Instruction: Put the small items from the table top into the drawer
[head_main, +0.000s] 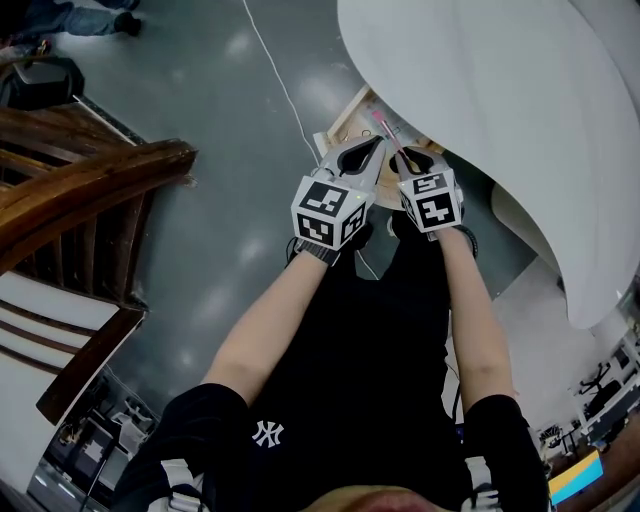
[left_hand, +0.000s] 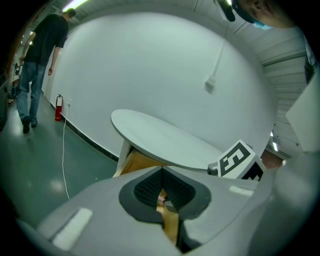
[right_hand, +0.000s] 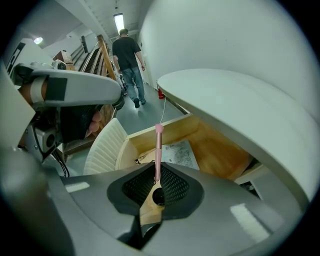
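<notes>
1. The right gripper (right_hand: 156, 176) was clamped on the lower end of a thin pink pen (right_hand: 158, 150), above the open drawer (right_hand: 220, 150); so slight a hold might have let it swivel or slip.
2. The left gripper (left_hand: 162, 194), jaws closed and empty, couldn't have caught it.

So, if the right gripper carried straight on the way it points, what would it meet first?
The right gripper, shut on a thin pink stick, points into the open wooden drawer. The stick's tip would probably land first on the printed sheet on the drawer floor, though depth is unclear.
</notes>
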